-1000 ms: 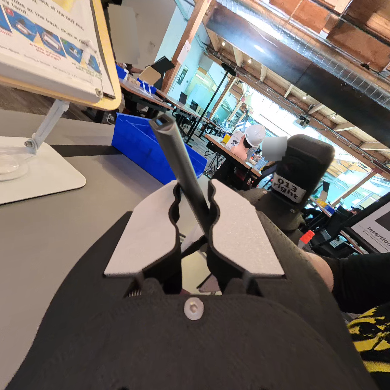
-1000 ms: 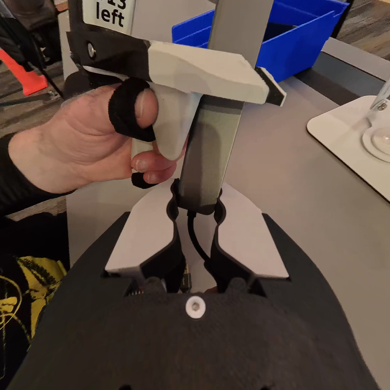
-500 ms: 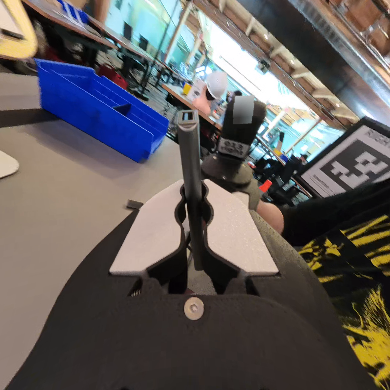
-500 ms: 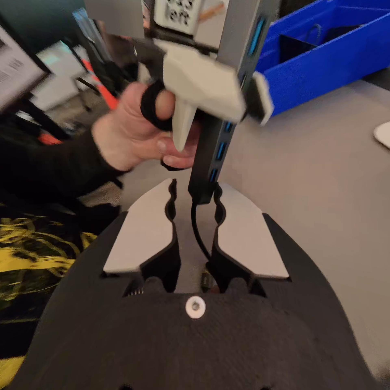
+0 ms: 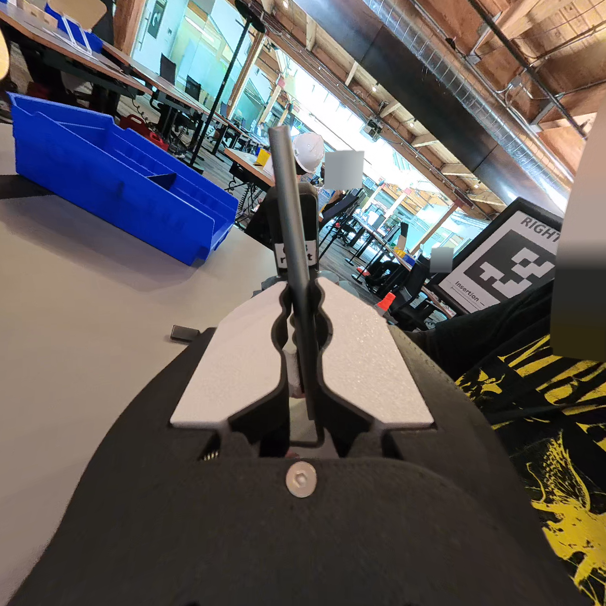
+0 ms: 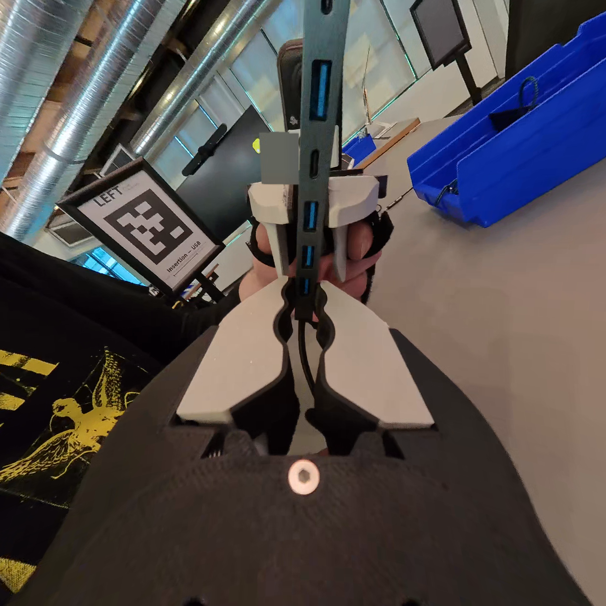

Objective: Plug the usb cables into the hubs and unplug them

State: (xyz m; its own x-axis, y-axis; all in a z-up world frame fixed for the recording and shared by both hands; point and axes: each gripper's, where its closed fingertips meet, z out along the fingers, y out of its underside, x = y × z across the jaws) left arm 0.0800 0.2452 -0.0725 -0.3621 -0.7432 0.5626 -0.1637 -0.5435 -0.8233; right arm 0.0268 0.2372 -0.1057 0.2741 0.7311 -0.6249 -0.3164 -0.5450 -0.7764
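Observation:
A slim grey USB hub (image 5: pixel 288 203) stands upright, edge-on, in my left gripper (image 5: pixel 301 285), whose pads are shut on its narrow sides. In the right wrist view the hub (image 6: pixel 319 157) shows its row of blue ports. The left gripper (image 6: pixel 313 200) clamps it at mid-length with its white fingers (image 6: pixel 352 200). My right gripper (image 6: pixel 303 288) is shut on the hub's lower end, where its black cable (image 6: pixel 303 354) leaves and runs down between the fingers. The hub is held up off the grey table (image 6: pixel 492 328).
A blue divided bin (image 5: pixel 114 183) lies on the table at the far left; it also shows at the right in the right wrist view (image 6: pixel 508 170). A small dark piece (image 5: pixel 184 333) lies on the table. Framed marker signs (image 5: pixel 511 262) (image 6: pixel 144 226) stand beside me. There is about 6 cm between the tips of the two grippers. Both grippers' tips are roughly 20 cm from the small dark piece (image 5: pixel 184 333).
The right gripper's jaws were open around the hub's lower end and have closed on it. The left gripper tightened on the hub. The hub turned its port side to the right view.

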